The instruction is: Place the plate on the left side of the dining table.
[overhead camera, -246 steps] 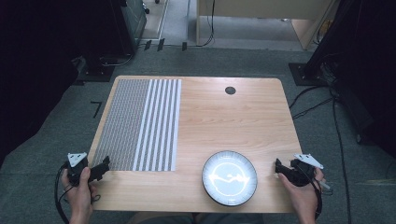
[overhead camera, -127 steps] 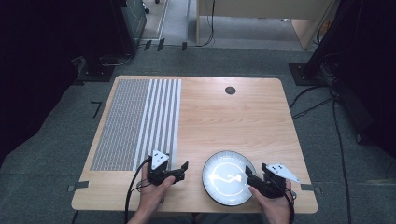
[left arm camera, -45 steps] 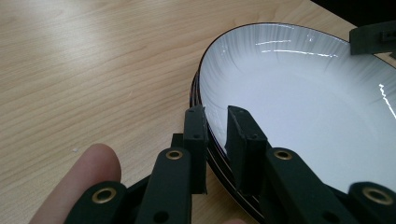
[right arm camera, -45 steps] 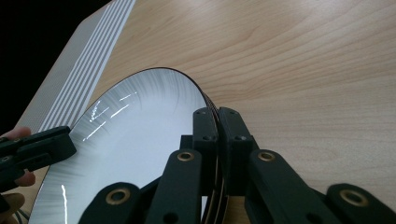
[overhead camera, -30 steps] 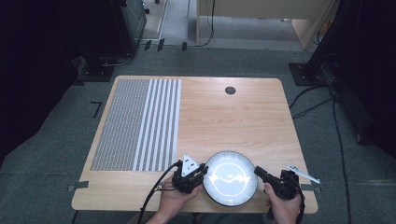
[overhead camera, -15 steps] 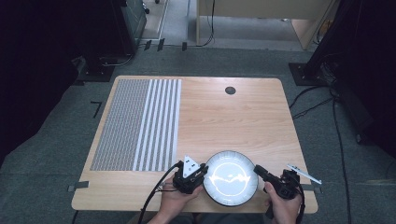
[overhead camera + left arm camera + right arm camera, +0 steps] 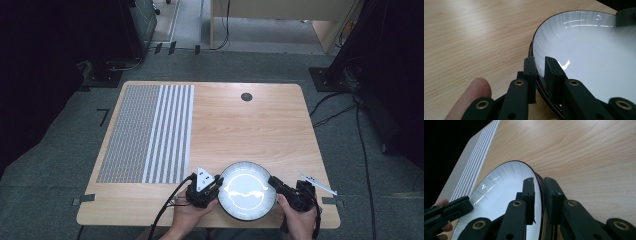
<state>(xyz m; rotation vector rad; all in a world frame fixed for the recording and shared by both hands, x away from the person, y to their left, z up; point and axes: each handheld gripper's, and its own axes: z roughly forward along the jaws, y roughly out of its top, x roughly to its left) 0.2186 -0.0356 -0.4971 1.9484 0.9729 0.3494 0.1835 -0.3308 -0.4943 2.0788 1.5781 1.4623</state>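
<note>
Near the front edge of the pale wooden table (image 7: 250, 130), towards its right half, sits one round white plate with a dark rim (image 7: 247, 191). The plate's near rim lies close to the table's front edge, with a narrow strip of bare wood between; beyond the plate, bare wood runs open all the way to the far edge. Left of the plate lies one grey and white striped mat (image 7: 147, 132), its near right corner close to the plate but apart from it. Well beyond the plate, near the far edge, is one small round dark cable hole (image 7: 246, 97). To the plate's right, only a short stretch of wood remains before the table's right edge.

There are two grippers, one at each side of the plate. The left gripper (image 7: 539, 68) is pinched on the plate's left rim, one jaw inside the dish and one outside, pads against the rim. The right gripper (image 7: 539, 187) straddles the plate's right rim the same way; its jaws have just been opening slightly, and a thin gap shows beside the rim, so whether its pads press cannot be told. The plate rests on the wood.
</note>
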